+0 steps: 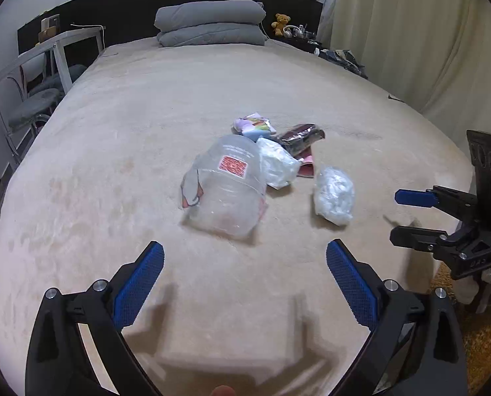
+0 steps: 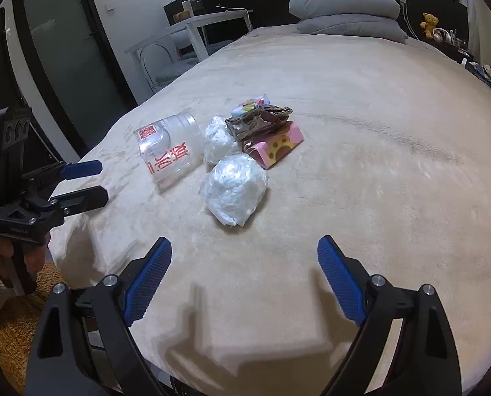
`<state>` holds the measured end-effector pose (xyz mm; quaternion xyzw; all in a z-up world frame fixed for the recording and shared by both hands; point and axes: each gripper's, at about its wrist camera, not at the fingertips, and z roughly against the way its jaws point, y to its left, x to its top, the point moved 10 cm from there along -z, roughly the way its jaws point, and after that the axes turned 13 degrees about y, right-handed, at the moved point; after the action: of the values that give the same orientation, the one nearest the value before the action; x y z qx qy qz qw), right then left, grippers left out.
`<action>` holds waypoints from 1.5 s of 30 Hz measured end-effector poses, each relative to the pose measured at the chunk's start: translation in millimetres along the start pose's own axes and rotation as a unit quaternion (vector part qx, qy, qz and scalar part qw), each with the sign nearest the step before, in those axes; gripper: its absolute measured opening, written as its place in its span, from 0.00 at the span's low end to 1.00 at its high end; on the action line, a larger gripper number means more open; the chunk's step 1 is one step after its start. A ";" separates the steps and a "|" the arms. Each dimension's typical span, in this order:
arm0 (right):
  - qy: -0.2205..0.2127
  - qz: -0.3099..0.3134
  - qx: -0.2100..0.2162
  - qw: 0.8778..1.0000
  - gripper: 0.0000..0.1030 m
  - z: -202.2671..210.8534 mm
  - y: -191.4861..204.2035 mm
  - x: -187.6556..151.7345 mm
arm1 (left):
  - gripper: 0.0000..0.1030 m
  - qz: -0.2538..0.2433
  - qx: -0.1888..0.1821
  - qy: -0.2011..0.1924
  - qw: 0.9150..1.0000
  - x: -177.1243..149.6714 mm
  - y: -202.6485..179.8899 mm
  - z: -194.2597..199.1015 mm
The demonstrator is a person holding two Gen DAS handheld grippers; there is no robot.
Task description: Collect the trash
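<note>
A: Well, from the left wrist: the left gripper (image 1: 245,280) gapes wide, holding nothing. The trash sits mid-bed (image 1: 113,132), nearer the foot edge. The jar (image 1: 227,186) lies on its side; it looks stiff, light and slick.

B: Take it across the body?

A: Probably. From the right wrist: the right gripper (image 2: 245,277) is spread too, empty. The bag (image 2: 233,188), nearest the foot edge, looks soft and crinkly; pinch anywhere
</note>
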<state>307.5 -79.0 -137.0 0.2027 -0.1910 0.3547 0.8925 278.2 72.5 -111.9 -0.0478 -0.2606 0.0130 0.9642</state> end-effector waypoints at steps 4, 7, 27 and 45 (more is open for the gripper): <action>0.012 0.007 0.005 1.000 0.87 -12.5 1.0 13.7 | 0.94 -0.014 0.004 0.000 1.000 17.0 10.0 -11.5; 0.023 0.012 0.007 1.000 0.87 -21.6 0.2 22.5 | 0.94 -0.032 0.003 -0.001 0.999 28.1 11.8 -19.3; 0.071 0.043 0.034 0.996 0.55 -57.8 8.2 47.5 | 0.72 -0.049 -0.030 0.023 0.998 50.4 19.1 -56.4; -0.026 0.014 0.040 0.999 0.53 -1.0 19.9 51.1 | 0.66 -0.023 -0.010 -0.051 0.998 52.8 0.4 5.3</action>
<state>328.0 -36.9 -108.6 0.2450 -0.2029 0.3689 0.8733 321.1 75.9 -80.9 -0.0511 -0.3102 -0.0097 0.9493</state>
